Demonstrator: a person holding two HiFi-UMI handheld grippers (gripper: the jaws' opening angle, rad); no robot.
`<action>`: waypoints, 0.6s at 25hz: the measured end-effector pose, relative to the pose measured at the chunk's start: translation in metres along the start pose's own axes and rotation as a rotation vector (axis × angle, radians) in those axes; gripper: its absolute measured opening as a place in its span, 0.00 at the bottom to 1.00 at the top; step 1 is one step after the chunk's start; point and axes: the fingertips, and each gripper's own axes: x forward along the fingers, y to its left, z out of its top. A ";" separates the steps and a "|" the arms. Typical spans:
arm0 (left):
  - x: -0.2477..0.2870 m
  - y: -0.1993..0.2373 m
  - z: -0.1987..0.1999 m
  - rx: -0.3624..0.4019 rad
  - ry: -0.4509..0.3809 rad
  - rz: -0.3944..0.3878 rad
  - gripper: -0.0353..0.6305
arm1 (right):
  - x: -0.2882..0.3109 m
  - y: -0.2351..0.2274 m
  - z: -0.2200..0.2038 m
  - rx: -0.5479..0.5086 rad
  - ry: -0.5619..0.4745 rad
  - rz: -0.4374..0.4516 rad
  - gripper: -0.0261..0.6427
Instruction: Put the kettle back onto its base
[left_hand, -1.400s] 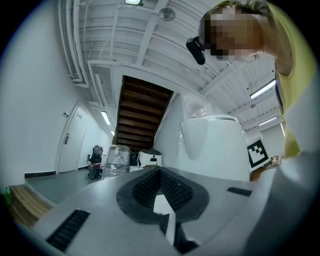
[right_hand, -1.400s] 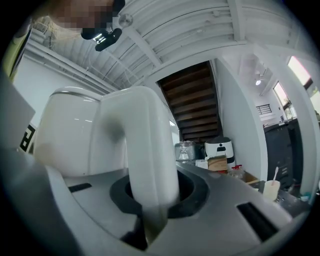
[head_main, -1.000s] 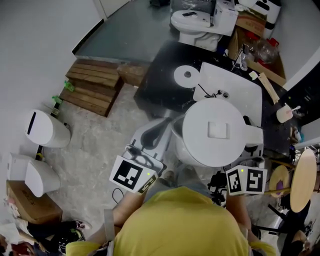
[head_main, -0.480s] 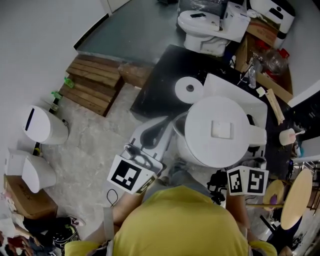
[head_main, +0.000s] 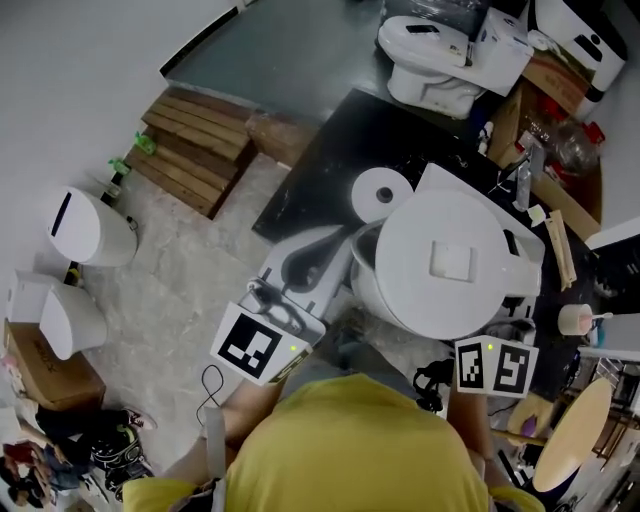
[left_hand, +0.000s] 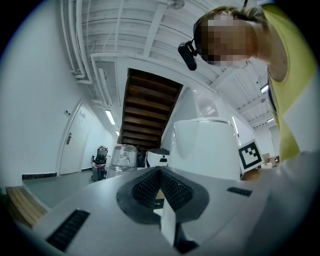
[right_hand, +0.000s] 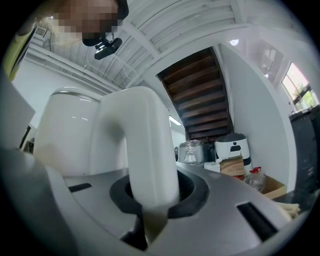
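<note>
The big white kettle (head_main: 450, 262) hangs in front of me, its lid facing up in the head view. My right gripper (right_hand: 150, 205) is shut on the kettle's curved white handle (right_hand: 145, 160), with its marker cube (head_main: 495, 366) just below the kettle. The round white base (head_main: 378, 193) lies on the black table (head_main: 315, 175), just beyond the kettle's far left rim. My left gripper (left_hand: 161, 187) is shut with nothing in it, its grey body (head_main: 300, 268) left of the kettle. In the left gripper view the kettle (left_hand: 205, 150) stands close on the right.
A white toilet (head_main: 440, 60) and cardboard boxes (head_main: 555, 80) stand beyond the table. Wooden steps (head_main: 195, 145) lie at the left, and two white bins (head_main: 90, 230) stand on the floor further left. A round wooden stool (head_main: 570, 450) is at the lower right.
Both grippers and the kettle have moved forward toward the black table. The base now lies closer to the kettle's rim. The grip on the handle is unchanged.
</note>
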 end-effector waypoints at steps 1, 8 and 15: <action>0.004 0.002 -0.001 -0.003 0.002 0.000 0.06 | 0.005 -0.002 -0.001 0.007 -0.002 0.001 0.13; 0.029 0.020 -0.011 -0.008 0.041 -0.060 0.06 | 0.040 -0.013 -0.007 0.004 -0.020 -0.024 0.13; 0.056 0.038 -0.024 0.000 0.064 -0.142 0.06 | 0.071 -0.020 -0.020 -0.018 -0.027 -0.039 0.13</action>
